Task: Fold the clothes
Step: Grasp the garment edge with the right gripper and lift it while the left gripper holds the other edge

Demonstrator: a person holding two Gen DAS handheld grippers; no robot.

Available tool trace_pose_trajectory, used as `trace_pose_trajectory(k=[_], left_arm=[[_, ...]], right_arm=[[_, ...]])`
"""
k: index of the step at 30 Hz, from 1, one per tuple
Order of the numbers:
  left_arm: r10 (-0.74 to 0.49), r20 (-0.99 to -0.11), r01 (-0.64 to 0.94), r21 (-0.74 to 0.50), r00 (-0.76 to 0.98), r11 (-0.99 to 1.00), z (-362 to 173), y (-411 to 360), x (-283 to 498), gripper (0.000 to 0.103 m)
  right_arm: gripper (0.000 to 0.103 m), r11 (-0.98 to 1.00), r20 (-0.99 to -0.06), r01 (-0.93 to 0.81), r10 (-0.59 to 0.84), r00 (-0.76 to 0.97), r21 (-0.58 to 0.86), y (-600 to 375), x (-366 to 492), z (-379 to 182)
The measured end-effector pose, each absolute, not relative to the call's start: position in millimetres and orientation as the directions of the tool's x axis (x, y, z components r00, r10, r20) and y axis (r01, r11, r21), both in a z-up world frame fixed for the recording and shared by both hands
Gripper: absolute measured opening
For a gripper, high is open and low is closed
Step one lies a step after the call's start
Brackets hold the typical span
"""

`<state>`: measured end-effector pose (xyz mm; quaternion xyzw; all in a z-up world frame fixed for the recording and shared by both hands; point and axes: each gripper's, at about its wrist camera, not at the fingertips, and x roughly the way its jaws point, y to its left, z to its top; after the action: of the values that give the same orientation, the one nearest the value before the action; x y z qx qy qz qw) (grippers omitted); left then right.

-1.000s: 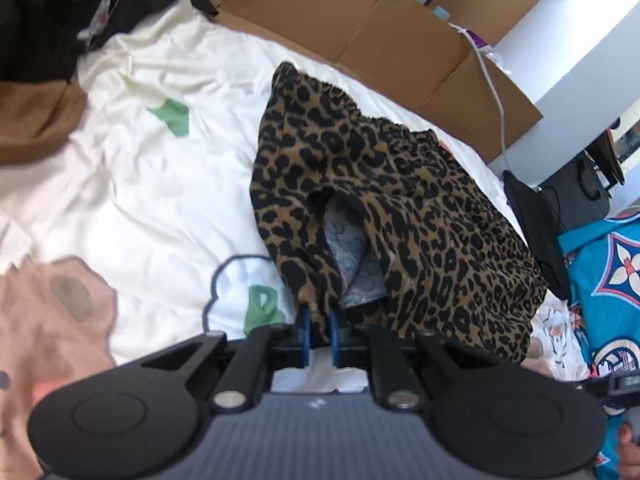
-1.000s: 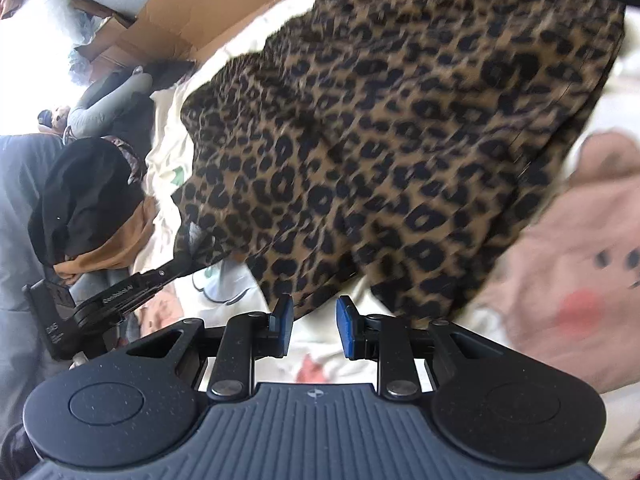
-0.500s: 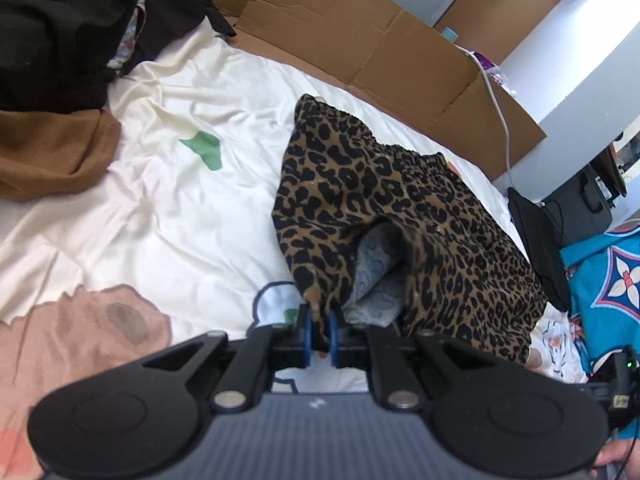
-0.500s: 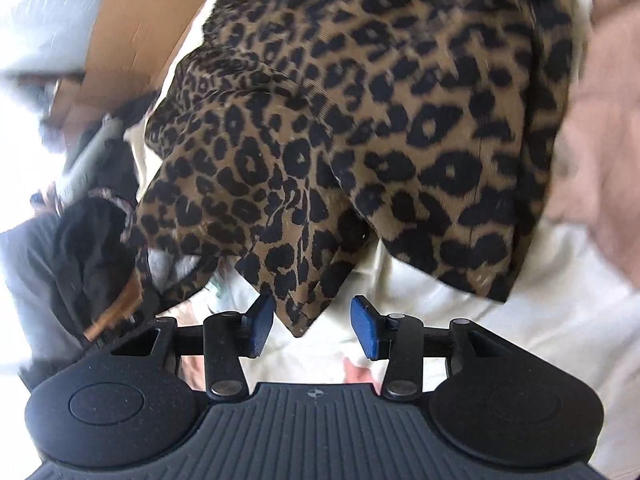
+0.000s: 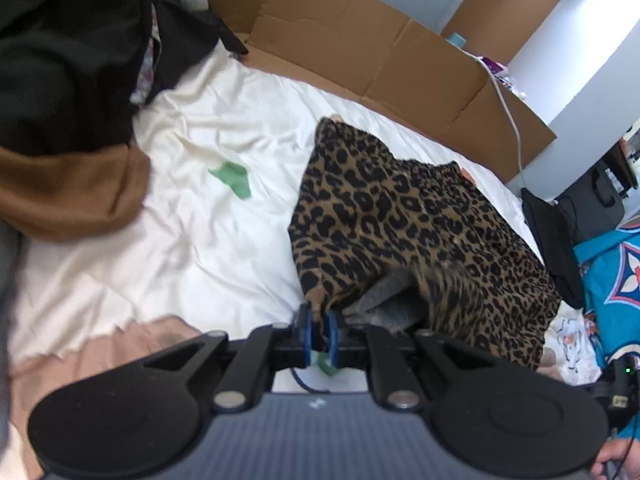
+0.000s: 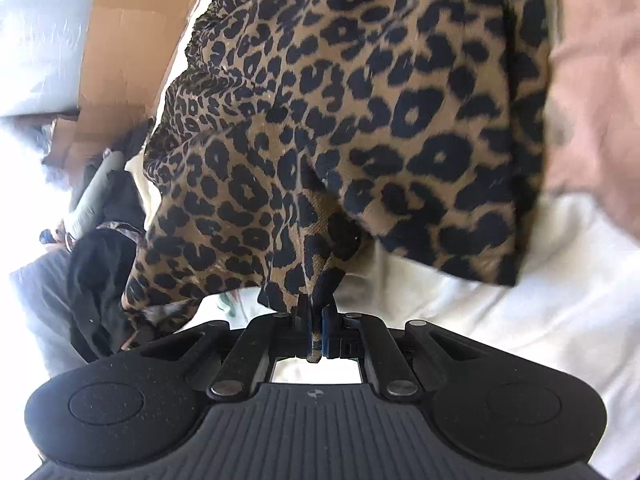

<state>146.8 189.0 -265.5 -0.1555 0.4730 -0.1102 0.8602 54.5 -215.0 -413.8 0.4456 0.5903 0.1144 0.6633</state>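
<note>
Presently, findings run from the tools outward.

Left tool [image 5: 319, 330]: jaws drawn narrow, pinching a near corner of the leopard-print garment [image 5: 404, 224]; a grey lining shows where the cloth opens just beyond the grip.

Right tool [image 6: 315, 330]: jaws closed tight on another corner of the same garment [image 6: 360, 100], the cloth bunched into a point between the blue pads.

Garment position: far end resting on the bed sheet [image 5: 200, 216], near edge lifted at both held corners; the gathered waistband lies at the far side, towards the cardboard.

Bed: white sheet with green and pink printed patches, creased around the garment.

Other clothes: a brown garment [image 5: 68, 196] and a black garment [image 5: 60, 48] heaped at the left of the bed, well apart from the held piece and unfolded.

Background: flattened cardboard [image 5: 360, 56] along the far edge of the bed, a white cable [image 5: 516, 120] trailing over it.

Progress: judged early. Both corners are secured, but no fold line is visible in the garment.

Remaining: carry the held edge over to the waistband, flatten, then deal with the heap.
</note>
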Motion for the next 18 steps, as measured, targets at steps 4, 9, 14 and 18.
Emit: trace_pose_trajectory(k=[4,9,14,18], left_arm=[[-0.302,-0.790,0.062,-0.319,0.533,0.946,-253.0,196.6,153.6,0.008],[-0.278,-0.804,0.098,-0.267,0.525,0.959,-240.7,201.5,157.0,0.008],[-0.297,-0.804,0.129,-0.270,0.514,0.954,-225.7,201.0,163.0,0.008],[-0.308,-0.801,0.151,-0.269,0.513,0.951,-213.7,194.9,171.2,0.008]], right_arm=[[0.002,0.624,-0.709,0.346,0.662,0.242,0.701,-226.2,59.9,-403.8],[0.002,0.652,-0.723,0.325,0.663,0.195,0.685,-234.4,61.5,-396.4],[0.002,0.649,-0.721,0.330,0.669,0.180,0.685,-239.4,63.9,-387.2],[0.002,0.619,-0.703,0.351,0.678,0.212,0.703,-250.2,66.8,-380.3]])
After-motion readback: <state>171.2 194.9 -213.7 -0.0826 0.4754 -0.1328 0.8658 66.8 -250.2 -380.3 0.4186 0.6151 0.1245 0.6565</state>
